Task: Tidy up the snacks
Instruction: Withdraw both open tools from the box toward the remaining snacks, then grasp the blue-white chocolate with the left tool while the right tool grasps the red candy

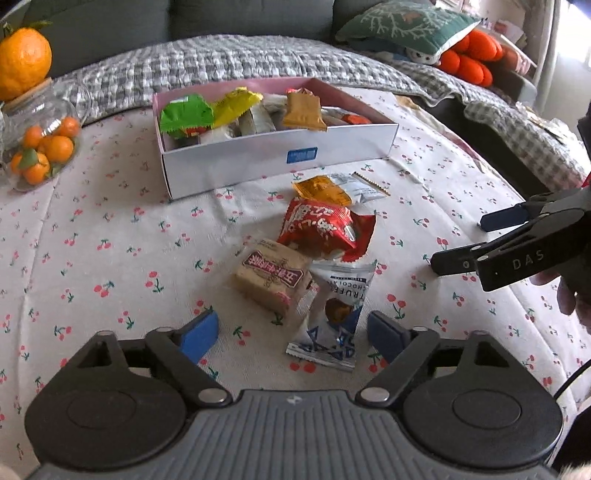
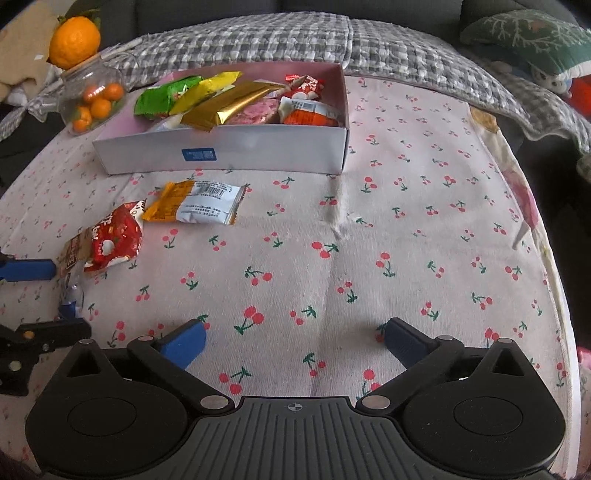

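The left gripper (image 1: pixel 291 334), jaws open, is hovering nearest the truffle packet (image 1: pixel 334 314), lying lengthwise just ahead between them; the right gripper (image 2: pixel 293 341) is gaping empty.

A cloth with a cherry print (image 2: pixel 332 236) covers the table. At its far left corner stands a round glass jar (image 1: pixel 40 144) with small oranges inside, and a big orange (image 1: pixel 23 61) sits on top of its lid. Behind the table there is a sofa with a grey checked blanket (image 2: pixel 258 40) over the seat. On the sofa, to the right, lies a green cushion (image 1: pixel 402 22) with a white branch pattern. Beside this cushion lies an orange soft toy (image 1: pixel 472 55).
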`<action>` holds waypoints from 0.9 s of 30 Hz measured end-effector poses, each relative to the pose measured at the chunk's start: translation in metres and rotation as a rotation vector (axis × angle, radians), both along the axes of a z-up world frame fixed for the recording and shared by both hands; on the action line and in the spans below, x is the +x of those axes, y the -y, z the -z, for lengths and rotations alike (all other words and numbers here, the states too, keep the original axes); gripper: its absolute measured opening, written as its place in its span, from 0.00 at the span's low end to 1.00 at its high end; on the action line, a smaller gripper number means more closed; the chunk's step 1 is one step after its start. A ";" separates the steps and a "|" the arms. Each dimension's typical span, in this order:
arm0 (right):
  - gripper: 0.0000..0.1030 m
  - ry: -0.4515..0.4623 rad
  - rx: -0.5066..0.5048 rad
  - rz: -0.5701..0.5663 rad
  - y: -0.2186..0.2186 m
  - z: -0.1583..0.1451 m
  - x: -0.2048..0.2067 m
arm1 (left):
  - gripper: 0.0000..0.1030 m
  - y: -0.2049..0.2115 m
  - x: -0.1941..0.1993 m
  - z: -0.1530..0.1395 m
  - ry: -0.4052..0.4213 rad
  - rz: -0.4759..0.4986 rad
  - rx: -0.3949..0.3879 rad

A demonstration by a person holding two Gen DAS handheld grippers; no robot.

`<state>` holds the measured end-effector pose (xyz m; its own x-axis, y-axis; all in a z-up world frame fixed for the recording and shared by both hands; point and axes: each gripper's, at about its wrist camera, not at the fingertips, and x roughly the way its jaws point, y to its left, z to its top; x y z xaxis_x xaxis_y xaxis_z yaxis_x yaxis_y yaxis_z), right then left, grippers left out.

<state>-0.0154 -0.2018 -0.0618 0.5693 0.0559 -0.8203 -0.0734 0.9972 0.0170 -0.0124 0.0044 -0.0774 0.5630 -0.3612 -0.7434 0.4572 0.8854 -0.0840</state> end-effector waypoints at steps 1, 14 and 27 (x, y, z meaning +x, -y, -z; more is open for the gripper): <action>1.00 -0.012 -0.002 -0.003 0.000 -0.001 0.002 | 0.72 0.000 0.000 0.000 0.003 0.003 -0.002; 0.98 0.021 0.329 -0.067 -0.022 -0.030 0.016 | 0.37 0.006 -0.002 -0.002 0.010 0.085 -0.019; 0.46 -0.060 0.409 -0.059 -0.051 -0.022 0.046 | 0.26 0.004 -0.003 -0.003 -0.023 0.115 -0.026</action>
